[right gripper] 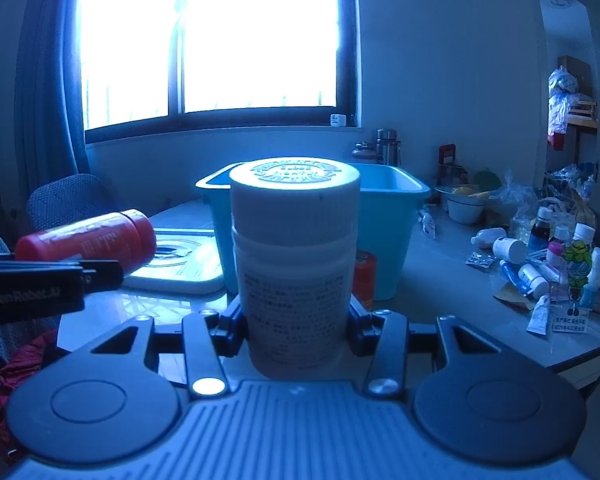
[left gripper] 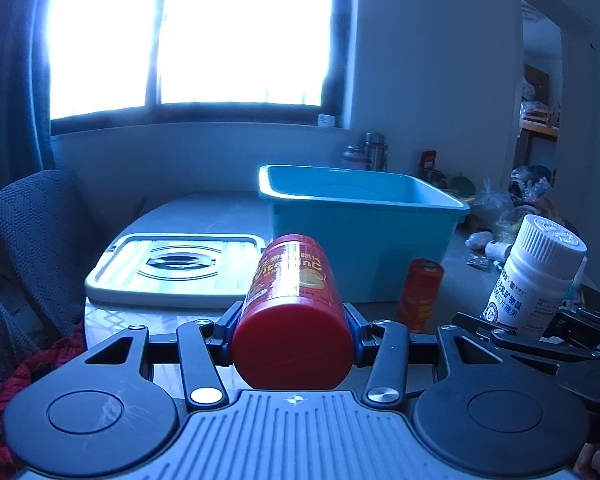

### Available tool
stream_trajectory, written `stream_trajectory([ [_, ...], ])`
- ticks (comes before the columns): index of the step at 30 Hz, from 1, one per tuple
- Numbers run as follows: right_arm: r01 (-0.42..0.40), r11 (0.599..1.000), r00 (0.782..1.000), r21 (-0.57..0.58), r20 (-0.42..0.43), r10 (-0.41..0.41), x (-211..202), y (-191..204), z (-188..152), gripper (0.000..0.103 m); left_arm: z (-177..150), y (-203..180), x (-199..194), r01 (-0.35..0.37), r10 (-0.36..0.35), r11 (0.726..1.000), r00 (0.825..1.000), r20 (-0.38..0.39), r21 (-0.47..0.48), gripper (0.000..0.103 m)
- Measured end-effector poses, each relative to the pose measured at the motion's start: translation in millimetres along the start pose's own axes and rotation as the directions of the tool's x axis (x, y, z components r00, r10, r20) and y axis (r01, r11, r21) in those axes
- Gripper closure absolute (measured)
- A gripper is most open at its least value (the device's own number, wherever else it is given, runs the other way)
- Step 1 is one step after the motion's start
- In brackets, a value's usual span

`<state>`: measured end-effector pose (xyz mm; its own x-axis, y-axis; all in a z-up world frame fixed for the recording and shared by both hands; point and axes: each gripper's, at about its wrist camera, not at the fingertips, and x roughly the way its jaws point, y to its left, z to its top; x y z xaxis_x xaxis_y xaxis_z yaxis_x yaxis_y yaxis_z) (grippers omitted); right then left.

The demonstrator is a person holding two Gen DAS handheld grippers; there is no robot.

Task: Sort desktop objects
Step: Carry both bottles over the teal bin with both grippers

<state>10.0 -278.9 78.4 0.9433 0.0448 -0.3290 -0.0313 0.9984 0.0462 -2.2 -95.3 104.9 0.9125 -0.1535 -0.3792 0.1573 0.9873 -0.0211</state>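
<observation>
Currently each gripper carries one container clear of the table [right gripper: 440, 280], so both can go to the bin [left gripper: 364, 216] ahead in a single trip. Left gripper [left gripper: 294, 330] pinches the red bottle [left gripper: 294, 304] across its body, the bottle lying along the jaws with its red end toward the camera. Right gripper [right gripper: 296, 326] pinches the white bottle [right gripper: 294, 260] upright at its lower body, cap up. Lid [left gripper: 176, 268] lies beside the bin, leaving the opening free; a small red tube [left gripper: 420, 294] stands in front of it, not yet picked

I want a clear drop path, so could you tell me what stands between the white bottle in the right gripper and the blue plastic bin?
In the right wrist view, a small red canister stands on the table between the white bottle and the blue plastic bin, close against the bin's front wall.
</observation>
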Motion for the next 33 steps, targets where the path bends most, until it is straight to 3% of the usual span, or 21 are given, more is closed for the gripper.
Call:
stream_trajectory([
  [14, 0.028, 1.0, 0.999, 0.007, 0.041, -0.028, 2.5, -13.5, 39.9, 0.055, 38.9, -17.3, 18.4, 0.029, -0.029, 1.0, 1.0, -0.003, 0.01, 0.053],
  [33, 0.087, 0.996, 0.993, -0.009, 0.077, -0.086, 68.5, -22.6, 93.6, 0.055, 109.8, -14.6, 96.9, 0.084, -0.085, 0.996, 0.996, 0.012, 0.023, 0.053],
])
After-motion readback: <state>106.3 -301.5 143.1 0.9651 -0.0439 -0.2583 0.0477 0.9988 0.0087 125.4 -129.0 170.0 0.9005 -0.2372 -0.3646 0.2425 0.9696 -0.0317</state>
